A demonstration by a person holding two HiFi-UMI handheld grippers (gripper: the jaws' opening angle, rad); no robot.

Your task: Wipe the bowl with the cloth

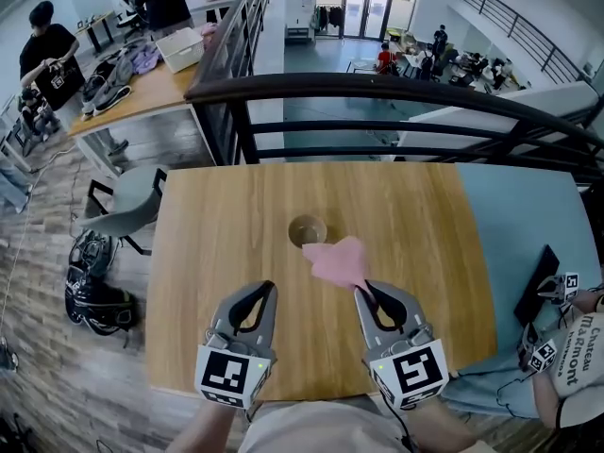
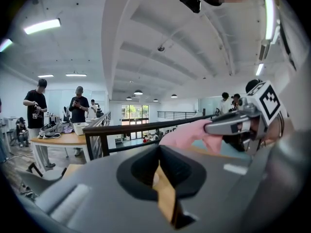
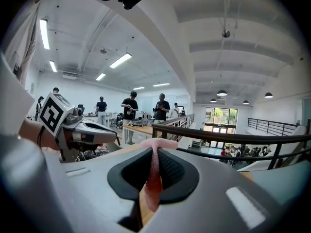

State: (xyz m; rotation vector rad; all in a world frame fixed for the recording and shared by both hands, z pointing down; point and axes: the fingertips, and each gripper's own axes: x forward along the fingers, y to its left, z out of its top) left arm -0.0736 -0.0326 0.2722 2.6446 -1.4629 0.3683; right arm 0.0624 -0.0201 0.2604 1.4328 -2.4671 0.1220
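Right gripper (image 1: 361, 291) is clamped on the pink cloth (image 1: 338, 260). In the right gripper view you can see a strip of it pinched between the 2 jaws, while the rest sticks out past the tips, toward the bowl. Left gripper (image 1: 270, 287) is clenched shut with nothing in it, and its own view shows only bare wood through the slit between the jaws.

The bowl (image 1: 307, 230) sits near the middle of the wooden table (image 1: 203, 281), just beyond both grippers. One corner of the cloth reaches right up to its near rim, but I can't tell if it's actually touching. The bowl is too small in the head view to see what's inside, and both gripper views have their own grey bodies blocking it.

The person's hands are cut off at the bottom edge. There's a dark flat thing (image 1: 536, 284) on the blue surface (image 1: 519, 215) at right that I can't identify.
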